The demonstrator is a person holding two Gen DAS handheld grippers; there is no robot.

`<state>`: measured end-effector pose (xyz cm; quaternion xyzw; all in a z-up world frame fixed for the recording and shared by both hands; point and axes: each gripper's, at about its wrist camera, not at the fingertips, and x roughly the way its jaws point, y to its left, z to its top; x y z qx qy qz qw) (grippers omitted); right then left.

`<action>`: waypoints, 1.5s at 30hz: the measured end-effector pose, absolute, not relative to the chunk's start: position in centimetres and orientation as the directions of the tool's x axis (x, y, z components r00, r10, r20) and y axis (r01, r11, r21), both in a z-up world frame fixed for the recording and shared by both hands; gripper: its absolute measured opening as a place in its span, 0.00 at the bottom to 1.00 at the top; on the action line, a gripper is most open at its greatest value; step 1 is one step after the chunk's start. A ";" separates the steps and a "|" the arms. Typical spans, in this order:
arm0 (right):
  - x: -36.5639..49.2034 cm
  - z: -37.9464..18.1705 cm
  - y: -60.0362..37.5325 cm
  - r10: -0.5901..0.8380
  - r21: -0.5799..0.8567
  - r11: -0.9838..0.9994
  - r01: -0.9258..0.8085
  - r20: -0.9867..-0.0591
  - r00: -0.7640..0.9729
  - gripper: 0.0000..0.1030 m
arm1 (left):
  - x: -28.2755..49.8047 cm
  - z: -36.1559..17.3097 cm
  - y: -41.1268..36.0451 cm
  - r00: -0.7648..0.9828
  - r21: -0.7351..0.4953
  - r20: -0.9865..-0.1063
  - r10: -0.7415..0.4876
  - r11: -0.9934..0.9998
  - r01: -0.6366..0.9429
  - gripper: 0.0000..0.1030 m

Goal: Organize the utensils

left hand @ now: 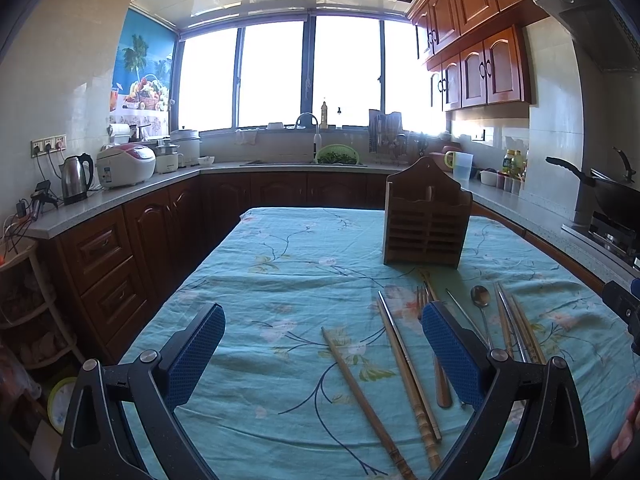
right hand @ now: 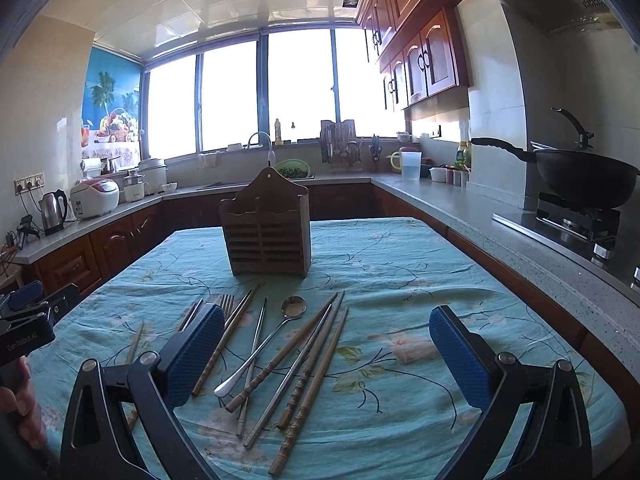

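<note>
Both tongs (left hand: 322,344) (right hand: 327,340) hover level, spread, above chopsticks (right hand: 308,364).

home kitchen: wok (right hand: 584,180), sink faucet (left hand: 307,118), rice cooker (left hand: 126,164).

The table is being covered by a matt, slightly creased cloth (right hand: 400,272) printed with flowers. A wooden slatted holder (right hand: 266,236), dull and brown, is being shown upright on it. Wooden chopsticks (right hand: 312,384) with ringed, turned ends are being seen beside glossy metal ones (right hand: 294,372) and a polished metal spoon (right hand: 294,307). Textured blue pads (right hand: 460,360) are being carried on smooth black plastic fingers.
</note>
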<state>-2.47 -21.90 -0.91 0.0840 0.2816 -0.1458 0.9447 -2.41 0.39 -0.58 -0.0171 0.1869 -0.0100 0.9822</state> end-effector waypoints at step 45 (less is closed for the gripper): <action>11.1 -11.9 -29.1 0.003 0.201 0.889 0.412 -0.902 0.432 0.21 | 15.1 -3.8 1.2 0.523 -0.113 -0.841 -0.139 0.990 0.082 0.36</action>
